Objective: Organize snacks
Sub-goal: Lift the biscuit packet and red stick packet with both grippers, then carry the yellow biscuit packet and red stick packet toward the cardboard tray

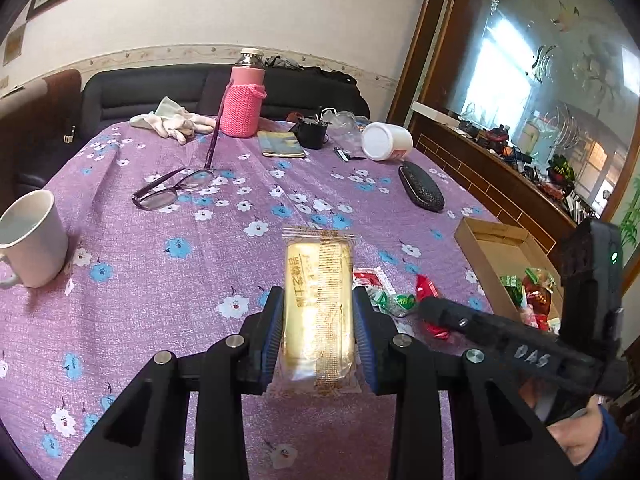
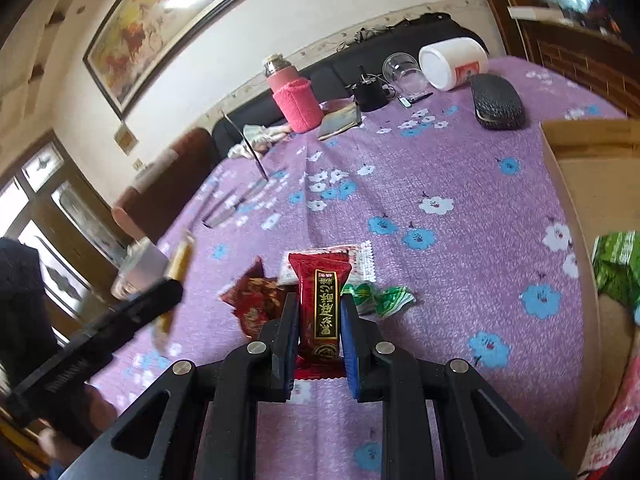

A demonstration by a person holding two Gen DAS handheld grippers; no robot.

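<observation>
My left gripper (image 1: 318, 300) is shut on a yellow wafer packet (image 1: 318, 304), held lengthwise above the purple flowered cloth (image 1: 180, 280). My right gripper (image 2: 319, 302) is shut on a dark red snack bar (image 2: 320, 300) with gold lettering, also off the cloth. Loose snacks lie on the cloth just past it: a red wrapper (image 2: 252, 300), green wrappers (image 2: 380, 296) and a white-red sachet (image 2: 360, 256). The cardboard box (image 1: 492, 248) with red and green snacks inside stands at the right. The right gripper also shows in the left wrist view (image 1: 440, 312), and the left gripper (image 2: 176, 280) in the right wrist view.
On the cloth stand a white mug (image 1: 32, 236), glasses (image 1: 172, 190), a pink knitted bottle (image 1: 244, 96), gloves (image 1: 176, 122), a black case (image 1: 420, 186) and a tipped white jar (image 1: 386, 140). A dark sofa (image 1: 160, 88) runs behind the table.
</observation>
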